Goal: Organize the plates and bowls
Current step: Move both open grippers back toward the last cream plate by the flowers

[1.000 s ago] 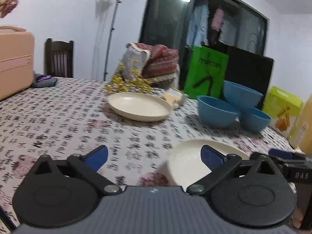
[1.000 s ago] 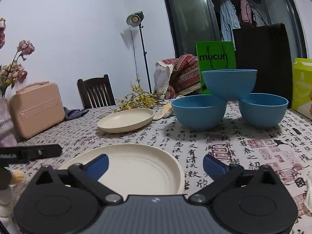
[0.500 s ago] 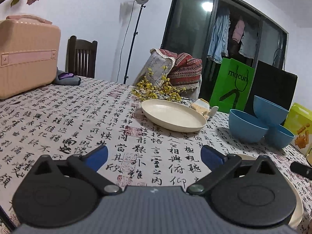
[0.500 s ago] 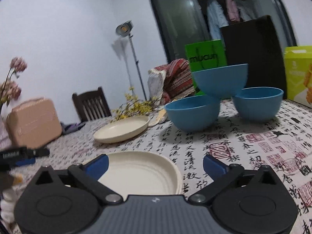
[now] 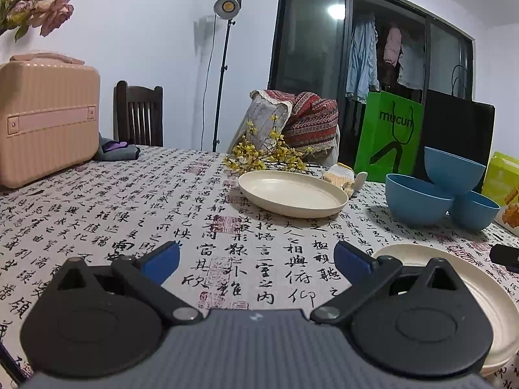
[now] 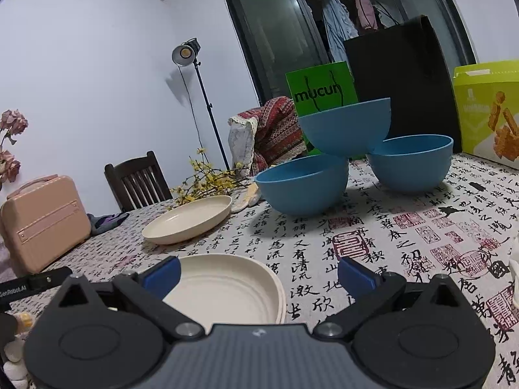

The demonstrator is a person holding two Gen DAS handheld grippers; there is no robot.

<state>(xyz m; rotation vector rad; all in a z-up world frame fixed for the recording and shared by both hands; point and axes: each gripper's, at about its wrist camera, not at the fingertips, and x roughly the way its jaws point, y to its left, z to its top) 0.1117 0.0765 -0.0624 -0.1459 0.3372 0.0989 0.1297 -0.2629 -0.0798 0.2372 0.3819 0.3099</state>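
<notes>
Reads "mucun" in dark letters on the green bag [image 5: 389, 136] behind the bowls; "GenRobot.AI" partly legible on a black bar [image 6: 19, 287] at the far left of the right wrist view. Black calligraphy and red seal stamps all over the cloth on the counter [image 5: 113, 214]. Small print on the yellow-green box [image 6: 486, 110] too fine to read.

Left tongs [image 5: 256, 256] spread wide, gripping nothing, over bare cloth. Right tongs [image 6: 258, 270] likewise spread and empty, left fingertip above the near plate [image 6: 227, 288]. Far plate [image 5: 292, 193] alone near mid-counter, open cloth all around it. Three blue bowls grouped well to its right: two on the cloth, front bowl [image 6: 303, 183] and rear bowl [image 6: 410, 162], with the top bowl [image 6: 345, 126] perched tilted across both rims. Pink case [image 5: 45, 116] at the left edge; yellow blossoms [image 5: 259, 154] just behind the far plate.

Compared with a second ago, left view swung away from the near plate, now at its right edge, and closer to the far plate; bowls and plates unmoved.
</notes>
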